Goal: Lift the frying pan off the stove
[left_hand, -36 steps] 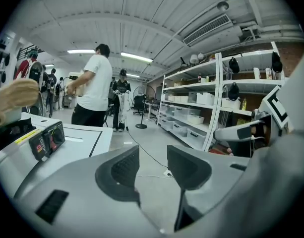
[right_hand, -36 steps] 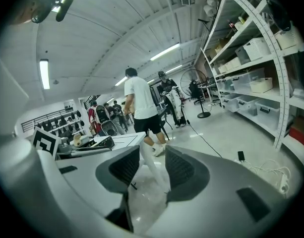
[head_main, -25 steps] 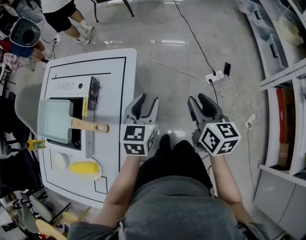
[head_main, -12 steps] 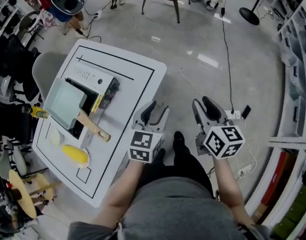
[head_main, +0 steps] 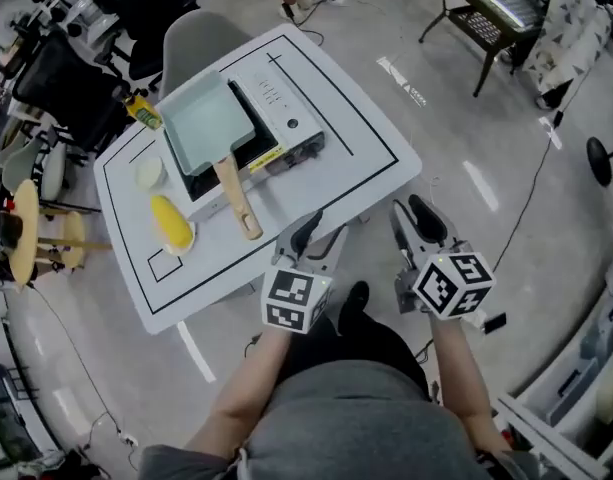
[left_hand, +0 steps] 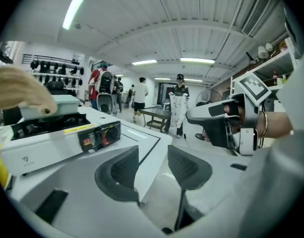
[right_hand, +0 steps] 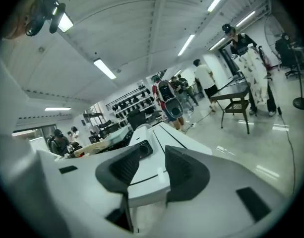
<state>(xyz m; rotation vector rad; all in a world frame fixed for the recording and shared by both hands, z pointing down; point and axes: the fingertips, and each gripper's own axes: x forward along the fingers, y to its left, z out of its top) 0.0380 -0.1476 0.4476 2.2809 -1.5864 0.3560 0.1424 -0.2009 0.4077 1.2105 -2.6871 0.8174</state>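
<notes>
A pale teal rectangular frying pan (head_main: pixel 204 121) sits on the portable stove (head_main: pixel 276 133), on the white table (head_main: pixel 366 138). Its wooden handle (head_main: pixel 236 198) points toward me. My left gripper (head_main: pixel 320 234) is open and empty at the table's near edge, a short way right of the handle's end. My right gripper (head_main: pixel 412 214) is open and empty too, just off the table's near corner over the floor. In the left gripper view the jaws (left_hand: pixel 152 167) stand apart above the tabletop. The stove (left_hand: pixel 57 133) is at the left and the blurred handle end (left_hand: pixel 23 90) is close by. The right gripper (right_hand: pixel 147 170) faces the table corner (right_hand: pixel 156 152).
A yellow object (head_main: pixel 174 223) and a small white disc (head_main: pixel 149 173) lie on the table left of the stove. A grey chair (head_main: pixel 201 33) stands behind the table and a black bench (head_main: pixel 491 3) at the far right. Racks and clutter line the left side. People stand in the background.
The view has swung, so the table now lies ahead of both grippers instead of off to the left. Both grippers have come up to its near edge, still open.
</notes>
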